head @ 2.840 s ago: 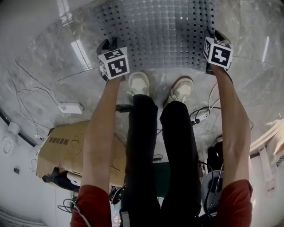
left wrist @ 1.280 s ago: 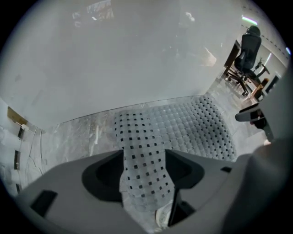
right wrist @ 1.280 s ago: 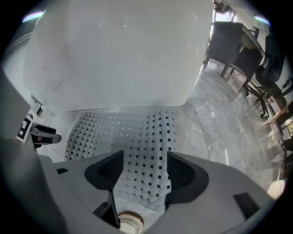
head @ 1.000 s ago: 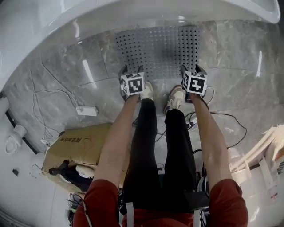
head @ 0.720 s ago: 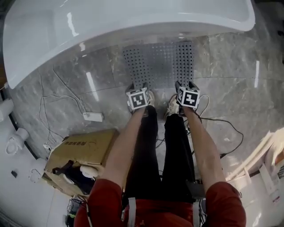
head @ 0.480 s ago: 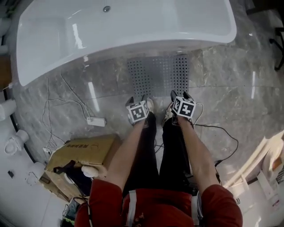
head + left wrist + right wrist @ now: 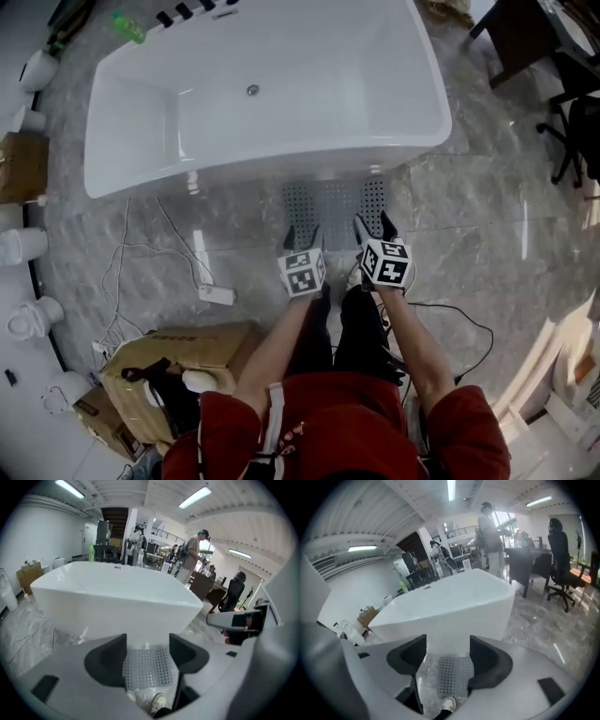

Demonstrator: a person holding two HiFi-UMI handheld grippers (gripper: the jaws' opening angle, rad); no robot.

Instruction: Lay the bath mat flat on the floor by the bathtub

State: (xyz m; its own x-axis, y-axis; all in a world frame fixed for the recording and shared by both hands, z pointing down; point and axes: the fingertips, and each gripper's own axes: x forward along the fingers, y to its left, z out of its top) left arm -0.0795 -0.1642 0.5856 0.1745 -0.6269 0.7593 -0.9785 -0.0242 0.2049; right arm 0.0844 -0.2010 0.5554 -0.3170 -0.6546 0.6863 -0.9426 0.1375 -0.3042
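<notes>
A grey perforated bath mat [image 7: 336,203] lies flat on the marble floor against the side of the white bathtub [image 7: 262,89]. It also shows in the left gripper view as the mat [image 7: 146,667] and in the right gripper view as the mat [image 7: 454,676]. My left gripper [image 7: 302,239] and right gripper [image 7: 372,227] are both open and hold nothing. They are raised well above the mat's near edge, over the person's shoes.
A white power strip [image 7: 217,293] with cables lies on the floor at the left. A cardboard box [image 7: 164,375] stands behind it. Black cables [image 7: 459,328] run along the right. Office chairs [image 7: 572,112] stand at the far right, and people stand beyond the tub.
Both grippers have let go of the mat and risen away from the floor as the person stood up. The mat stays flat beside the tub and the whole bathtub has come into view.
</notes>
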